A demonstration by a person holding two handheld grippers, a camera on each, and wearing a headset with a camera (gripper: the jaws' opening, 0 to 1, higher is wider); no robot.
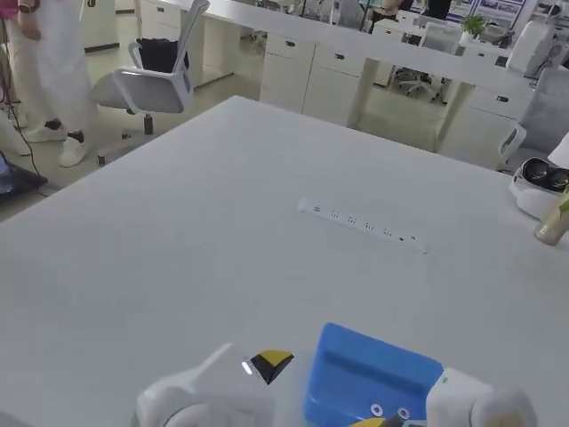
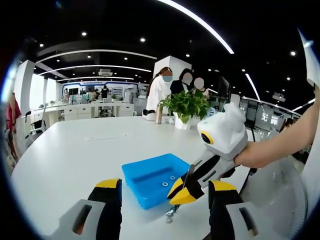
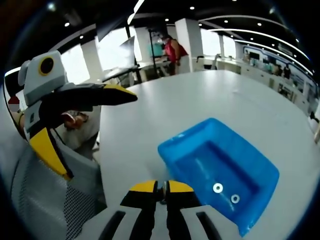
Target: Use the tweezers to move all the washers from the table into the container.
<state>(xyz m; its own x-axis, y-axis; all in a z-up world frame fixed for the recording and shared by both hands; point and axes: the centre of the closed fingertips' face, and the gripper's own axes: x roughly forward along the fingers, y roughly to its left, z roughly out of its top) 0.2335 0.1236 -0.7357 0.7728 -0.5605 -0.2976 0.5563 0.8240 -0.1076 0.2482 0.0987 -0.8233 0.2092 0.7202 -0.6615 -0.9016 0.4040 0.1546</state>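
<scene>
A blue container stands on the white table near its front edge. Two washers lie on its floor, also seen as small rings in the left gripper view. My right gripper is shut on thin metal tweezers, just beside the container's near corner. In the left gripper view the right gripper reaches in from the right, and the tweezers' tip hangs below it near the tabletop. My left gripper is open with nothing between its fingers, and its yellow tip lies left of the container.
A white power strip lies across the middle of the table. A white device sits at the right edge and a potted plant at the far end. An office chair and desks stand beyond, with people behind the plant.
</scene>
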